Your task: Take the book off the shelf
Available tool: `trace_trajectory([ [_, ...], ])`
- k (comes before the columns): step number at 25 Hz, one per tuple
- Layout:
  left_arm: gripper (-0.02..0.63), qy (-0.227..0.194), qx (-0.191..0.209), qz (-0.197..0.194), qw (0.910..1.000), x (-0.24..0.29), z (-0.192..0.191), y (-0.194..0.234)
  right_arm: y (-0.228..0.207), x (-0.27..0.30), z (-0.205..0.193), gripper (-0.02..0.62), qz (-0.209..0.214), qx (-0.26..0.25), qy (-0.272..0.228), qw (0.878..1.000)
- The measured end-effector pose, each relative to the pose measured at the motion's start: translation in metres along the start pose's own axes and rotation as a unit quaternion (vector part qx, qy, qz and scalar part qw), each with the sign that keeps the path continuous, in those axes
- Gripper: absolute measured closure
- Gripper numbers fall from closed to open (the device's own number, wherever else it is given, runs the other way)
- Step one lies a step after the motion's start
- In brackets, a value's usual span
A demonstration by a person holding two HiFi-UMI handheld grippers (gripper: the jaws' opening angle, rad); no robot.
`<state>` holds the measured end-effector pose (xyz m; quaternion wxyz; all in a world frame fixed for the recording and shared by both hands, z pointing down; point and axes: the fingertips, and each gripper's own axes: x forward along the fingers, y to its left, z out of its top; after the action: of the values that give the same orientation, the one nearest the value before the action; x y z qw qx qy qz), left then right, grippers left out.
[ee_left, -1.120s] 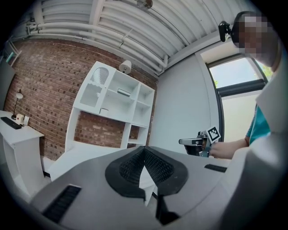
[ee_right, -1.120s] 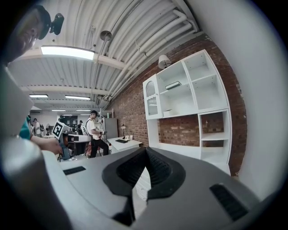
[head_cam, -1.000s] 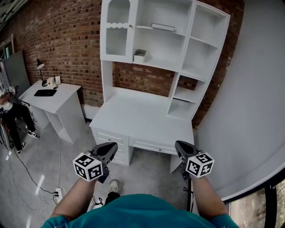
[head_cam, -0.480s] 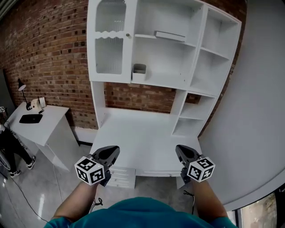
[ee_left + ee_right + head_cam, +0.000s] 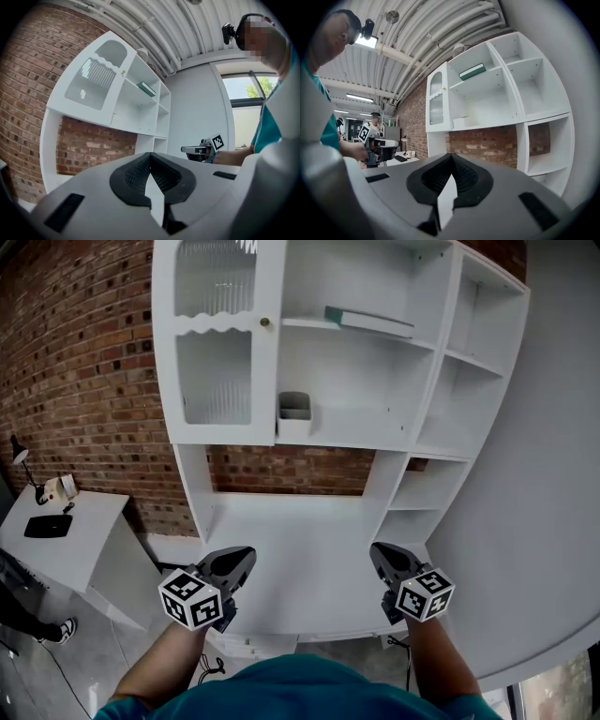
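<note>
The book [image 5: 368, 322] is thin, with a green cover, and lies flat on the upper middle shelf of the white hutch [image 5: 427, 399]. It also shows in the left gripper view as the book [image 5: 146, 88] and in the right gripper view as the book [image 5: 472, 71]. My left gripper [image 5: 239, 559] and right gripper [image 5: 382, 554] are held level over the front of the desk top [image 5: 309, 531], well below the book and short of it. In their own views the left gripper [image 5: 150, 154] and the right gripper [image 5: 451, 155] are both shut and hold nothing.
A small white box [image 5: 293, 415] stands on the shelf below the book. A ribbed glass door [image 5: 216, 362] closes the hutch's left part. A side desk [image 5: 56, 531] with a lamp stands at the left by the brick wall. A white wall [image 5: 553, 474] runs along the right.
Both grippers have moved forward, from over the floor to over the desk's front edge. The hutch looms larger and nearer. Both stay shut.
</note>
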<state>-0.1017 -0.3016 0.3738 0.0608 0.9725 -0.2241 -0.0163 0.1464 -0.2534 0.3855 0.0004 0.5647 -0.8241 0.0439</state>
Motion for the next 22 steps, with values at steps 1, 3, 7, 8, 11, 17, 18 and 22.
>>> trace_trajectory([
  [1,0.589,0.001,0.0,-0.002,1.0,0.005,0.001,0.006,-0.004,0.005,0.0,0.574,0.0,-0.002,0.002,1.0],
  [3,0.589,0.001,-0.001,-0.002,1.0,0.016,0.003,0.014,-0.012,0.013,0.001,0.574,0.0,-0.007,0.005,1.0],
  [7,0.589,0.001,-0.004,0.005,1.0,0.04,0.004,0.021,-0.034,0.021,0.002,0.574,0.006,-0.022,0.012,1.0],
  [8,0.591,0.0,-0.003,0.009,1.0,0.047,0.004,0.021,-0.04,0.022,0.003,0.574,0.009,-0.029,0.014,0.999],
  [11,0.589,-0.009,-0.002,0.028,0.9996,0.069,0.009,0.02,-0.062,0.026,0.011,0.572,0.028,-0.056,0.014,0.998],
  [17,0.589,-0.029,-0.031,0.063,0.9971,0.103,0.013,0.002,-0.103,0.024,0.036,0.571,0.07,-0.081,0.007,0.994],
  [18,0.59,-0.032,-0.031,0.063,0.997,0.107,0.018,0.0,-0.107,0.026,0.043,0.572,0.073,-0.084,0.002,0.994],
  [22,0.589,-0.04,-0.004,0.048,0.9981,0.118,0.051,-0.006,-0.111,0.036,0.085,0.57,0.07,-0.116,-0.028,0.99],
])
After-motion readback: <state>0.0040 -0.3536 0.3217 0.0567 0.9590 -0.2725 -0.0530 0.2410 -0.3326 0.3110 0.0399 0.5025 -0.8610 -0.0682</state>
